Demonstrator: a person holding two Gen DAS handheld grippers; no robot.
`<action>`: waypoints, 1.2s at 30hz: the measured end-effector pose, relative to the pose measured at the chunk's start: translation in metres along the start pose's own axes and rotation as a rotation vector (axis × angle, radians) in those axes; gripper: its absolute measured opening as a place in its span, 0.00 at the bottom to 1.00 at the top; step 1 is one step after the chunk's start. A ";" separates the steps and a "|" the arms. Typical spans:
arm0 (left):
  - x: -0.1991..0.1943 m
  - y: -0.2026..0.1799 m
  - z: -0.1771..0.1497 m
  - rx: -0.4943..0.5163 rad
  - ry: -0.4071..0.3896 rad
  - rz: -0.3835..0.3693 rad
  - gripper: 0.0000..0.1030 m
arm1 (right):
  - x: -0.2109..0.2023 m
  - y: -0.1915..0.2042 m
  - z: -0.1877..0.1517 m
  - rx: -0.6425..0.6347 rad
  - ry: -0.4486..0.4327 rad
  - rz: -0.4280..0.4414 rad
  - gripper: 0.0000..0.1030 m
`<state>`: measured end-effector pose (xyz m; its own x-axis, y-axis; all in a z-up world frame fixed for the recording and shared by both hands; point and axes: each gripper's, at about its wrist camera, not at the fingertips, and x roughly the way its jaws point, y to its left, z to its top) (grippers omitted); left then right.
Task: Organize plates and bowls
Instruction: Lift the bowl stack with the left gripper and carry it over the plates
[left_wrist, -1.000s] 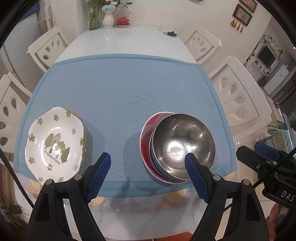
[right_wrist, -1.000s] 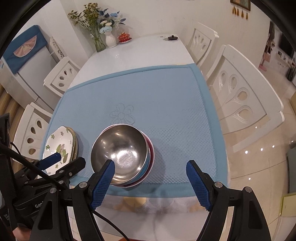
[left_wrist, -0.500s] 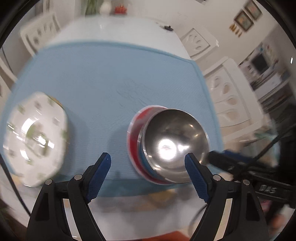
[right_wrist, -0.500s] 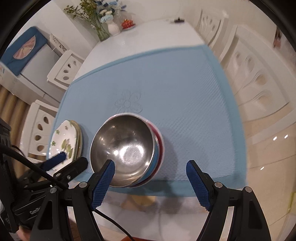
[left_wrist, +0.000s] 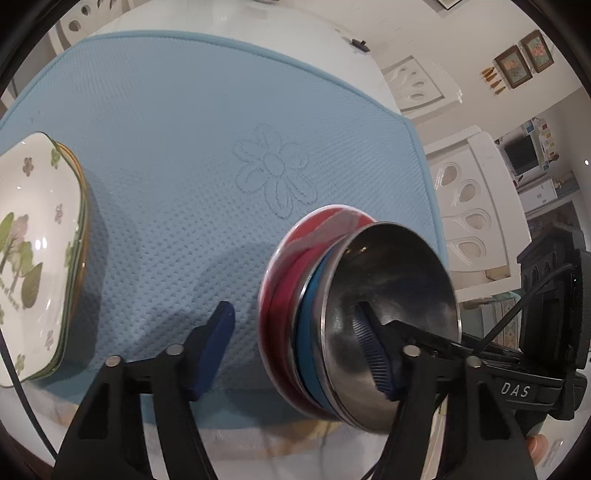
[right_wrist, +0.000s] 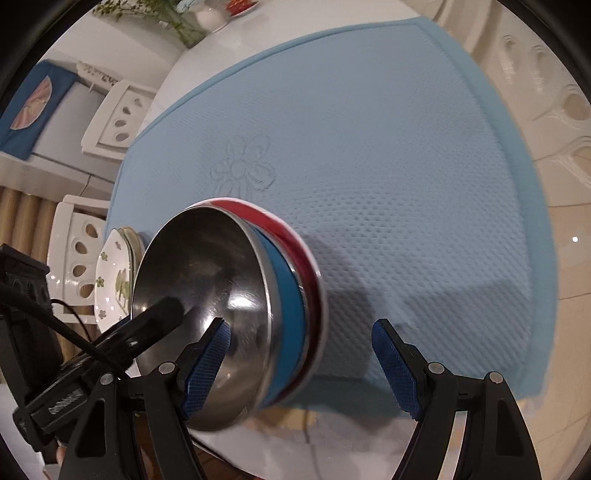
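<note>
both grippers straddle the bowl stack at the mat's near edge

left gripper (left_wrist: 295, 350) has just been closing, pads not yet pressing, rim between; right gripper (right_wrist: 301, 363) gapes wide, empty. steel bowl (left_wrist: 391, 325) sits nested in blue and red bowls — a slick rim could slip, dragging the stack off the blue mat (left_wrist: 192, 122).

blue mat (left_wrist: 192, 155), white chairs (left_wrist: 476, 206), vase (right_wrist: 208, 16)

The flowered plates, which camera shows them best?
The left wrist view: the flowered plates fill its left edge, tree pattern and stacked rims clear, though cut off by the frame. In the right wrist view they are small and partly hidden behind the steel bowl.
</note>
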<state>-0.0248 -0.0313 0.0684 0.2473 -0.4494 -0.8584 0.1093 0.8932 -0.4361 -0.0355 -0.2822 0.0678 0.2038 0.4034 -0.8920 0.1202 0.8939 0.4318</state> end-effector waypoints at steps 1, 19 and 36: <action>0.002 0.003 0.000 -0.011 -0.003 -0.009 0.59 | 0.004 -0.001 0.001 0.002 0.005 0.016 0.75; 0.019 0.001 0.004 -0.063 -0.007 -0.030 0.41 | 0.022 -0.014 0.007 0.024 0.020 0.133 0.53; -0.044 -0.015 0.019 -0.106 -0.142 0.032 0.40 | -0.015 0.021 0.019 -0.037 -0.006 0.134 0.52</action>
<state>-0.0195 -0.0248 0.1178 0.3832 -0.4073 -0.8290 -0.0015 0.8973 -0.4415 -0.0173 -0.2729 0.0924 0.2212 0.5188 -0.8258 0.0557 0.8387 0.5418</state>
